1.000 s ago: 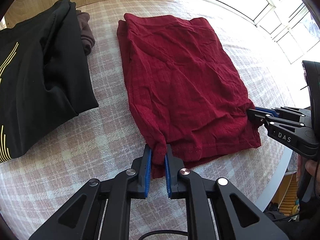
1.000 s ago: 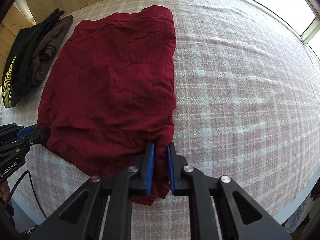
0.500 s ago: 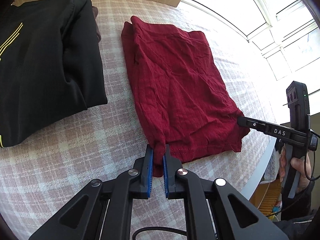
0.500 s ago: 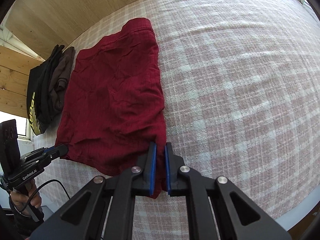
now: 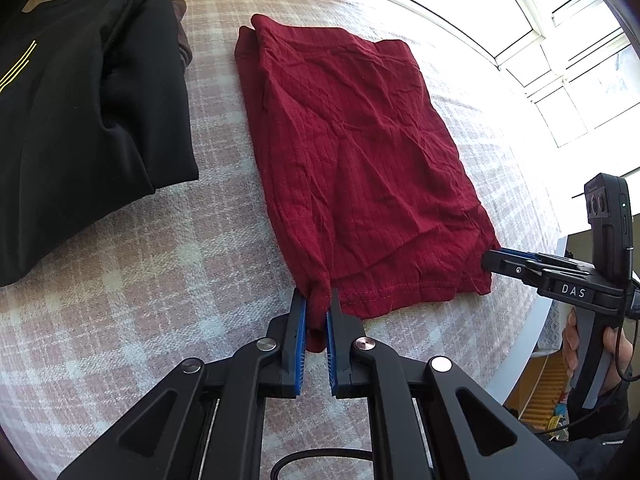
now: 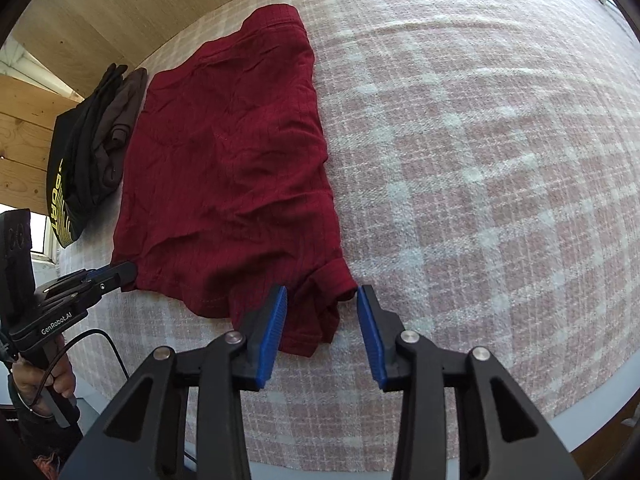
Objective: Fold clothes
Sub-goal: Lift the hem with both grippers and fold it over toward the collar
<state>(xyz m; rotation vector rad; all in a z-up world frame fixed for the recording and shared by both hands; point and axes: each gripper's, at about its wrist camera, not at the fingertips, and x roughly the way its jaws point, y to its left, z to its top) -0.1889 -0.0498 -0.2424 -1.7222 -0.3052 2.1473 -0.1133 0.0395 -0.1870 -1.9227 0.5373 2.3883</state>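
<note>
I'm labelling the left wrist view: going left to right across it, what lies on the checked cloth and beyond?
Black garment with yellow stripes → bare strip of checked cloth → dark red garment → right gripper at the garment's near right corner → hand holding it.

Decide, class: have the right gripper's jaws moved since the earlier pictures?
Yes. The right gripper was clamped on the red garment's near corner; its jaws have just been opening and now stand apart, with the corner lying loose between them on the checked cloth.
</note>
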